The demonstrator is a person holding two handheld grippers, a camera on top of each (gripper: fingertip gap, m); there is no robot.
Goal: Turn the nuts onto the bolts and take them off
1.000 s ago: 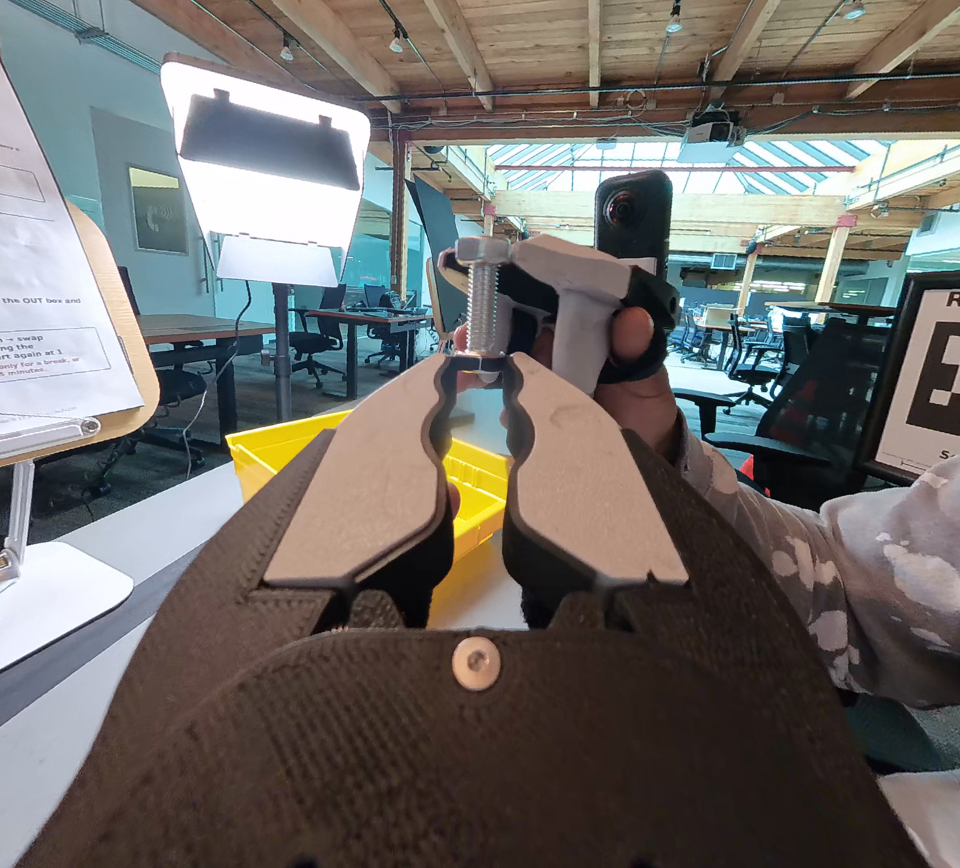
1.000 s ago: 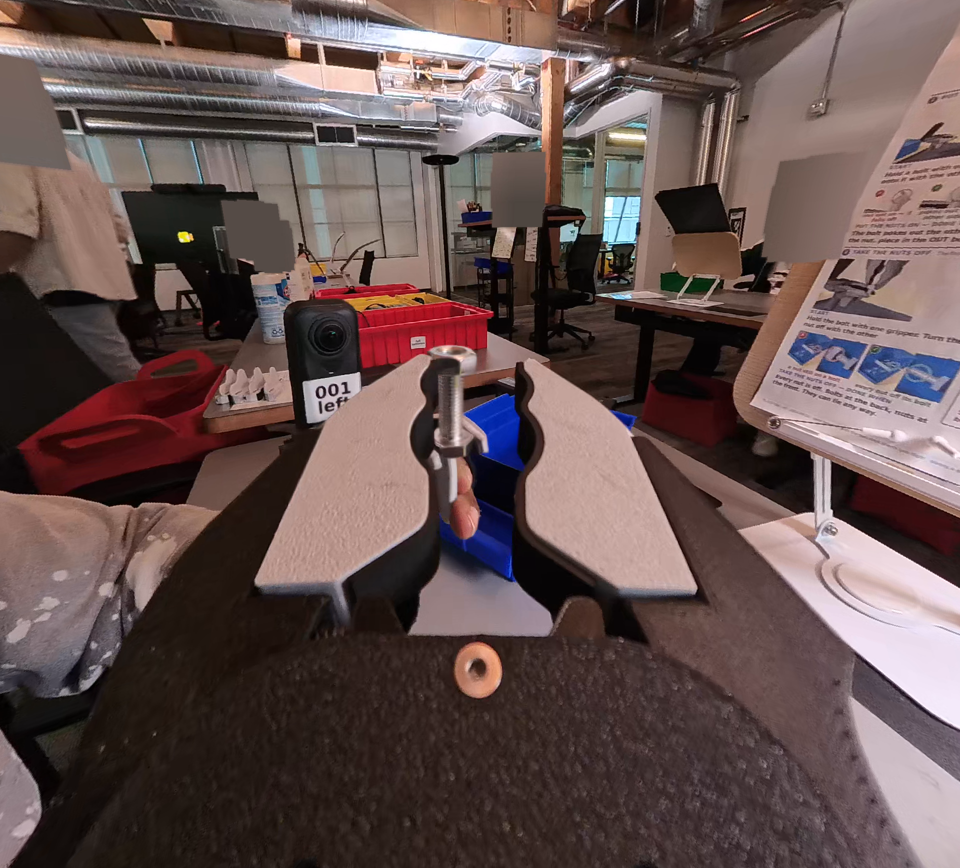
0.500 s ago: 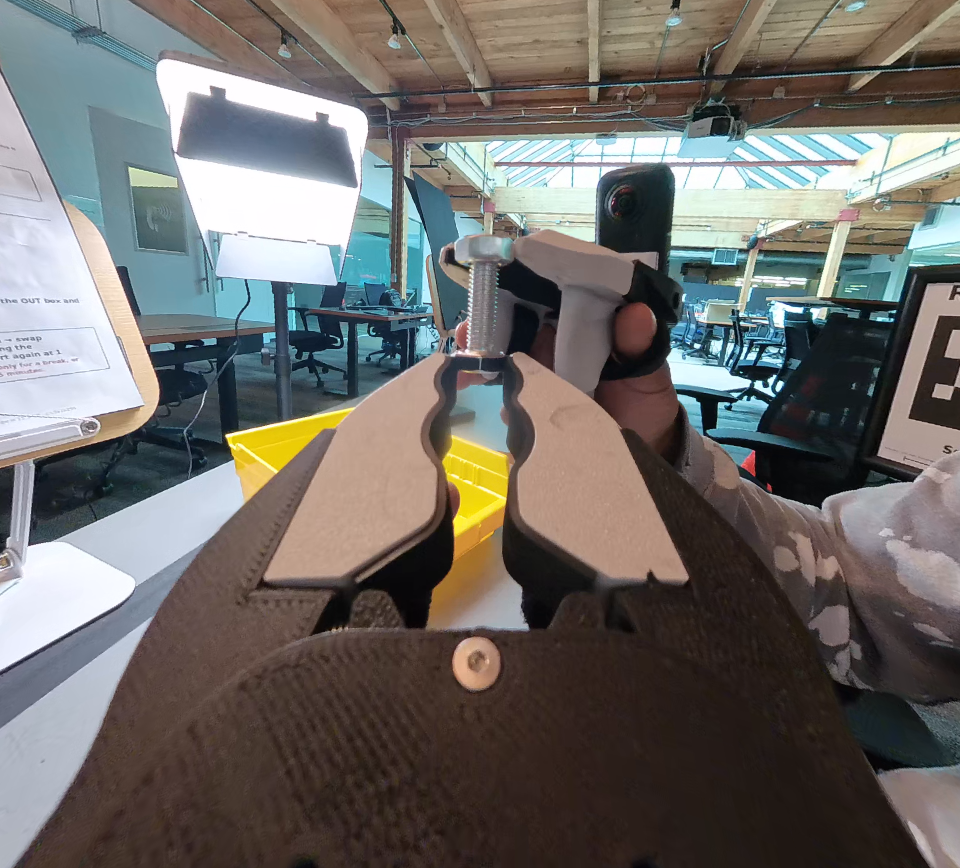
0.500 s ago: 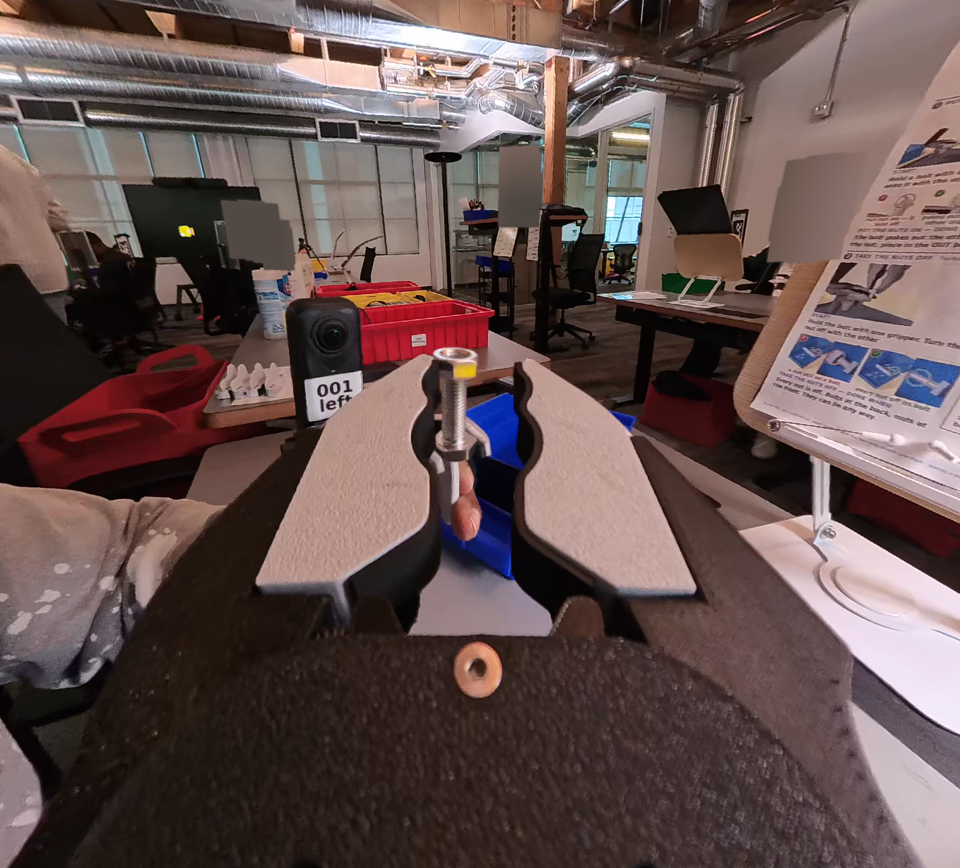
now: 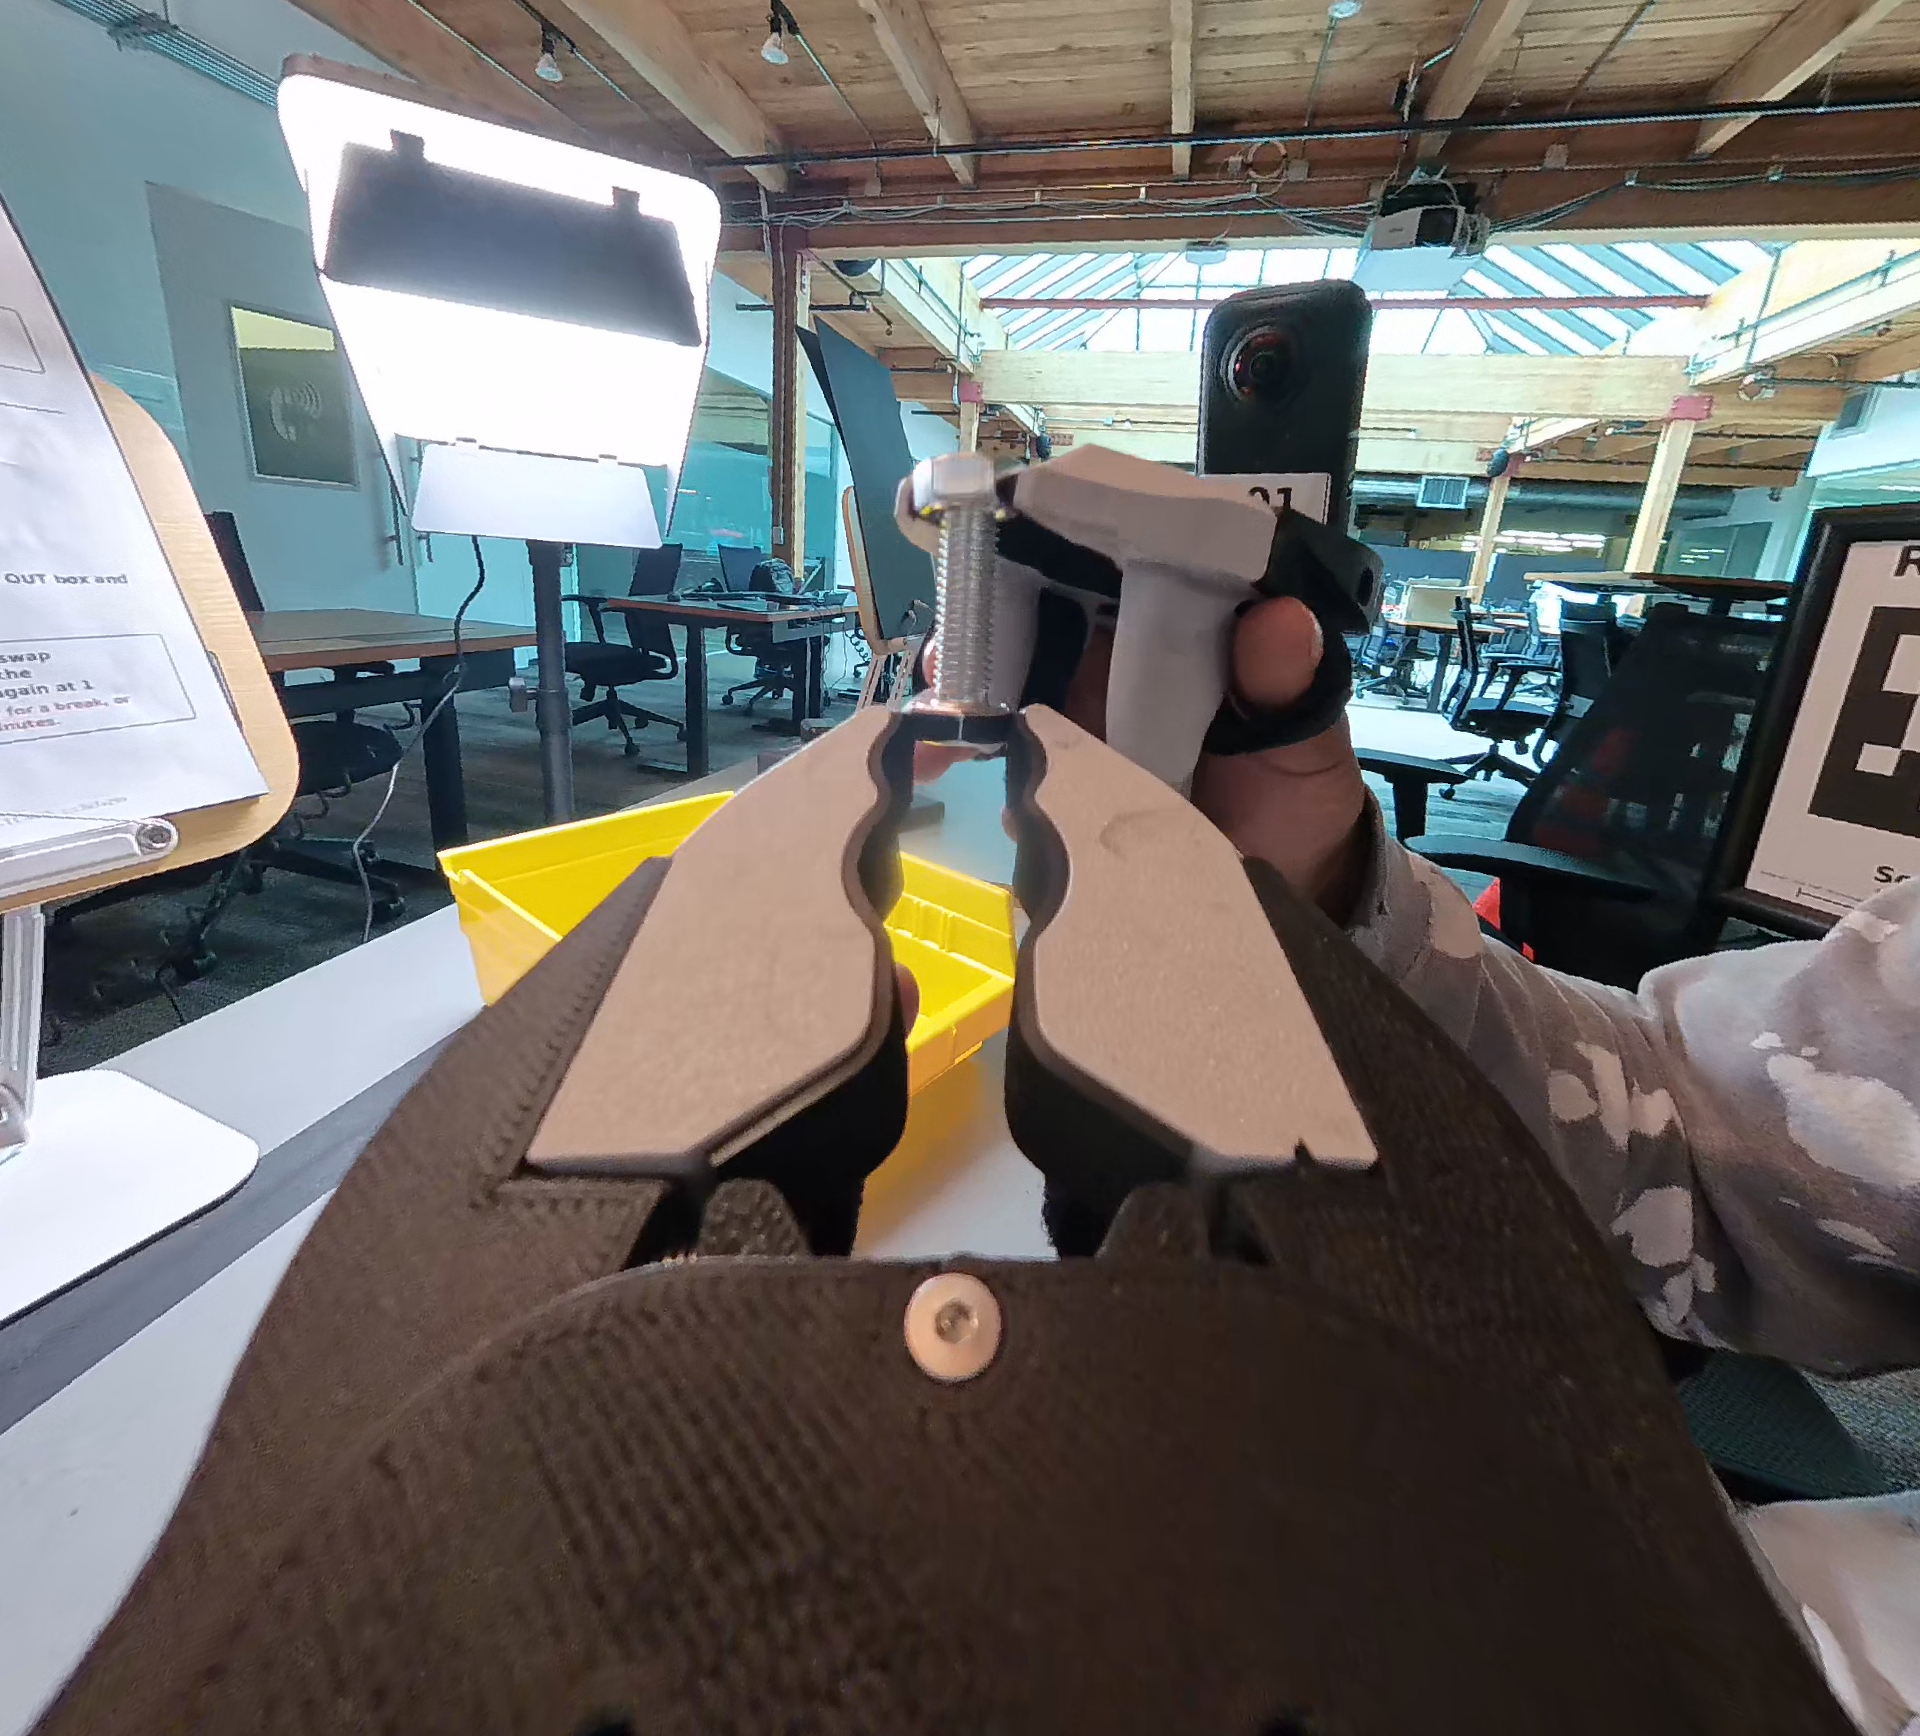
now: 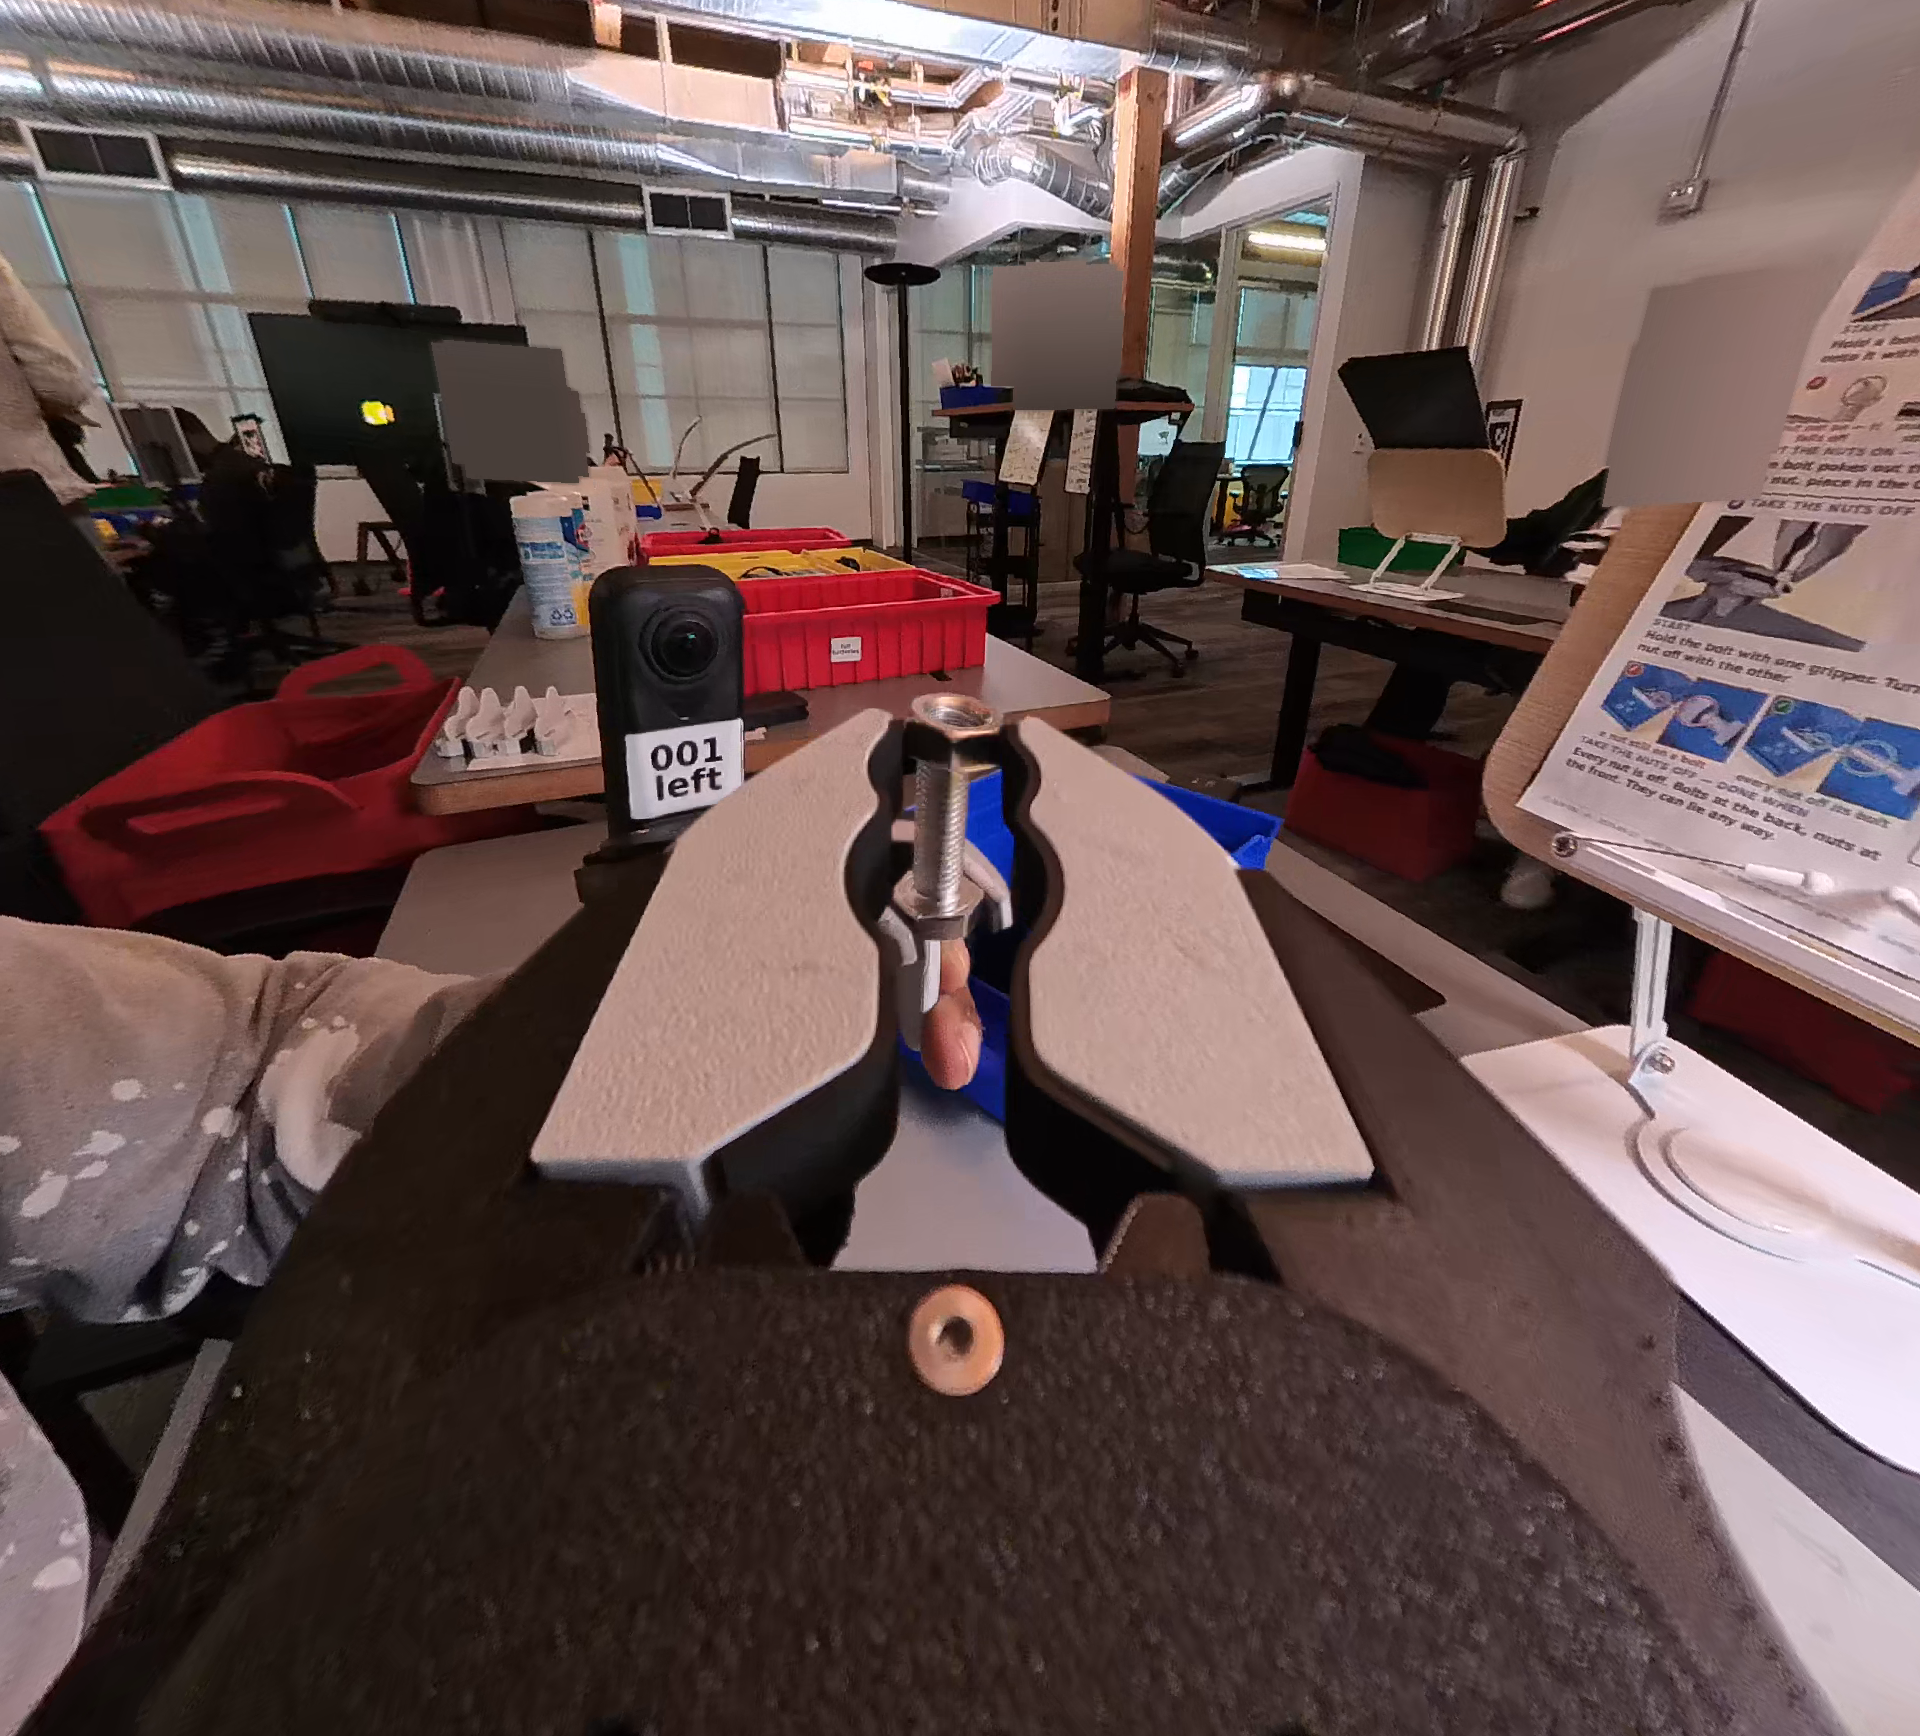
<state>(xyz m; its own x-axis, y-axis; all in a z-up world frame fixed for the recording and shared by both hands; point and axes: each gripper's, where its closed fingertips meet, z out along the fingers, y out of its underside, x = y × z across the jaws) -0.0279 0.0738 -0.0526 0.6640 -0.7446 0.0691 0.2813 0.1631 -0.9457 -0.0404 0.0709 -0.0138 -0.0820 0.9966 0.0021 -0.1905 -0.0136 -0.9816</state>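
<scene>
The left gripper [image 5: 958, 730] is clamped on the nut [image 5: 954, 718] at the bolt's [image 5: 964, 606] six-o'clock end. The right gripper [image 6: 951, 730] pinches the bolt's head at twelve o'clock, above a yellow bin [image 5: 582, 886].

So the table [image 5: 312, 1042] was pale grey, running across the lower left of the left wrist view. A yellow bin [image 5: 582, 886] sat on it mid-frame, a white stand base [image 5: 94, 1177] at far left. Right wrist view had a blue bin [image 6: 1205, 829] on it.
</scene>
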